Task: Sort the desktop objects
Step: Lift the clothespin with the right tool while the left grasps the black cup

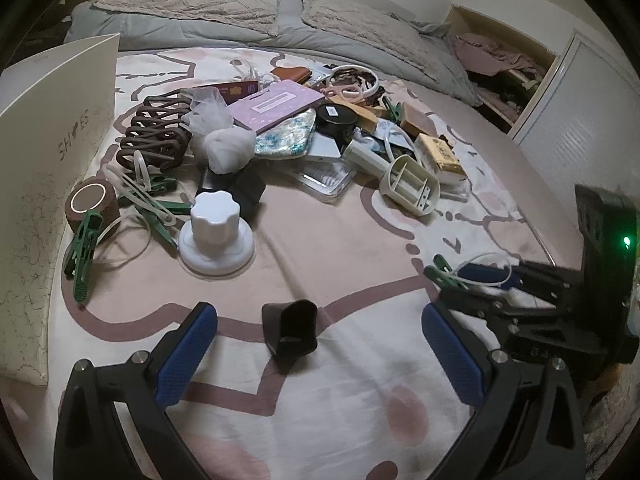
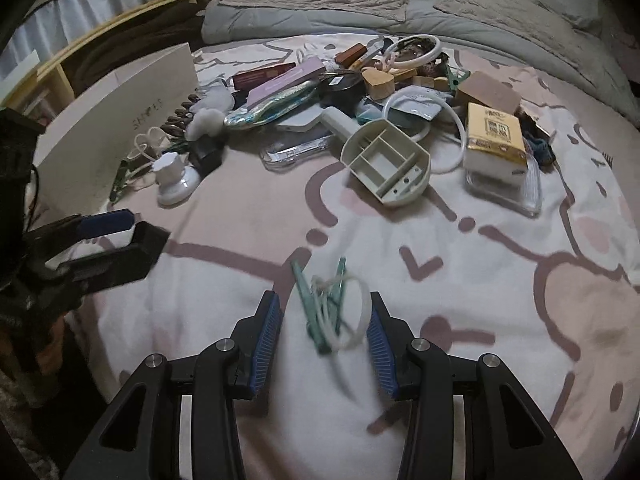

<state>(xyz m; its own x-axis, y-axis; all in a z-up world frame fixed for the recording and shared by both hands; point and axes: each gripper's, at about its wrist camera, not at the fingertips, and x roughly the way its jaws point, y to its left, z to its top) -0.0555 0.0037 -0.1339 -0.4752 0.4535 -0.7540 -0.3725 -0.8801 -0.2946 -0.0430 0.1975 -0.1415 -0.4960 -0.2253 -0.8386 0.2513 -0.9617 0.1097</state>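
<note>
Green pegs (image 2: pixel 324 312) sit between right gripper's (image 2: pixel 322 334) parted pads; left gripper (image 1: pixel 320 344) spread; clutter (image 2: pixel 360 92) beyond.

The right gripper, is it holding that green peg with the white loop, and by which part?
It cannot be told. The green peg and its white loop sit between the right gripper pads, but blur hides any contact. The left gripper holds nothing.

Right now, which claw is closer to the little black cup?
Left. The left claw sits open around the black cup; the right claw is off to its side, by green clothespins.
</note>
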